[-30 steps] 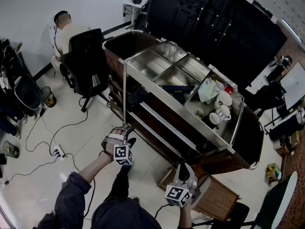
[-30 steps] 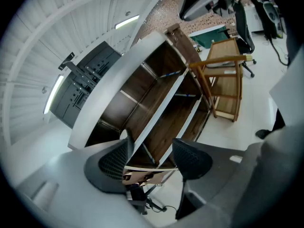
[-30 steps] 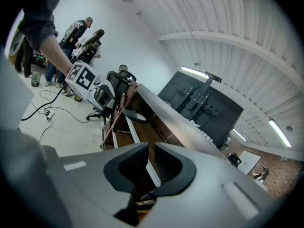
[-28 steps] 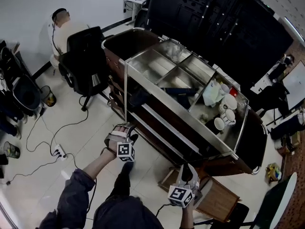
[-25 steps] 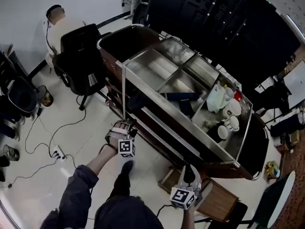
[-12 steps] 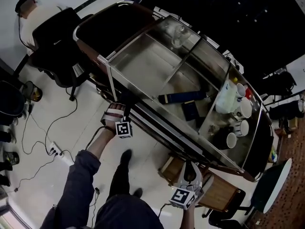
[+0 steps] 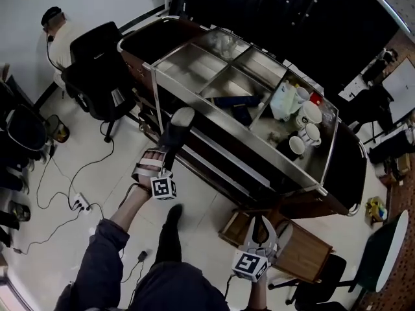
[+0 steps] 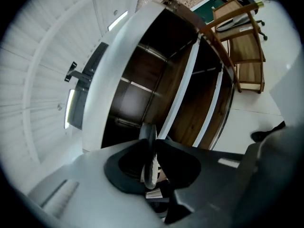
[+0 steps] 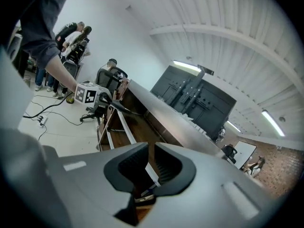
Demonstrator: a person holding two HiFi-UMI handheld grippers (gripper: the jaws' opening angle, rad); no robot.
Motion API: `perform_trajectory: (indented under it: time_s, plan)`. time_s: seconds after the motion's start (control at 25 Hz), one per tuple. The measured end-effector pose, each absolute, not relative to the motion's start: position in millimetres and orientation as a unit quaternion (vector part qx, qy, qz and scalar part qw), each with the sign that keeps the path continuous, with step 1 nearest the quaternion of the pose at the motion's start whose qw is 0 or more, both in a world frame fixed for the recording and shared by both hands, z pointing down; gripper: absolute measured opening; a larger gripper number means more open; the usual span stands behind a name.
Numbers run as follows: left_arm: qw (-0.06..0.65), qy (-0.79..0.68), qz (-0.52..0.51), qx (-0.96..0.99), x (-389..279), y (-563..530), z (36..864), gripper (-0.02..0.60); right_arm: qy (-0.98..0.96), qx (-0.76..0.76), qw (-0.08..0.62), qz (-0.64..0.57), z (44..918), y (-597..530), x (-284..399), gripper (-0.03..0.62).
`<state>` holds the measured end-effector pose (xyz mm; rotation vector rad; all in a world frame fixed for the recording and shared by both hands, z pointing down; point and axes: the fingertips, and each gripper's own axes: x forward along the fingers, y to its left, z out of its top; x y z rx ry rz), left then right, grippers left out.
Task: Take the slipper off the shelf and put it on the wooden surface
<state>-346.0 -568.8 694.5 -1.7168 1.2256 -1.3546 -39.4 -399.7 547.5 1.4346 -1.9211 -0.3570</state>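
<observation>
1. Left gripper (image 7: 167, 162) is clamped tight on the slipper (image 7: 178, 127). The left gripper view has both jaws of the left gripper (image 8: 152, 145) pressed on the slipper (image 8: 150, 175), which shows edge-on, pale sole towards the camera.
2. In the head view the dark slipper is up in the air, heel end in the jaws and toe pointing away from the person. It sits over the front edge of the serving cart (image 7: 194, 67).
3. Behind the slipper, the left gripper view looks straight into the cart's brown wooden shelves (image 8: 190, 103) with their pale rails.
4. Over on the other side, the right gripper (image 7: 259, 229) hangs low, just above the wooden surface (image 7: 308, 254), a low wooden stand beside the cart's near corner.
5. In its own view the right gripper (image 9: 149, 163) has its jaws drawn in to a thin slit, with nothing between them.
6. Slipper and wooden surface are well apart.
7. On the cart top there are steel compartments, with white cups (image 7: 305, 118) grouped at the far right end.
8. Background: a person sits at top left beside a black office chair (image 7: 97, 70), and cables (image 7: 78, 173) trail across the pale floor.
</observation>
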Motion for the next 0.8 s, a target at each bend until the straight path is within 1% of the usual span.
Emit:
perform_trajectory:
  time_s: [0.24, 0.44, 0.52, 0.64, 0.8]
  plan:
    - [0.330, 0.481, -0.497, -0.642, -238, -361, 639, 0.078, -0.756, 0.549, 0.308, -0.181, 534, -242, 56, 0.040]
    - [0.329, 0.454, -0.465, -0.685, -104, -209, 623, 0.078, -0.735, 0.570, 0.322, -0.176, 521, -118, 158, 0.040]
    - [0.331, 0.433, -0.450, -0.707, -47, -169, 623, 0.080, -0.723, 0.584, 0.330, -0.167, 521, -78, 197, 0.040]
    - [0.354, 0.400, -0.429, -0.728, 33, -135, 624, 0.080, -0.699, 0.608, 0.340, -0.164, 525, -33, 247, 0.040]
    - [0.366, 0.355, -0.419, -0.752, 108, -99, 638, 0.080, -0.676, 0.634, 0.346, -0.145, 525, 31, 282, 0.038]
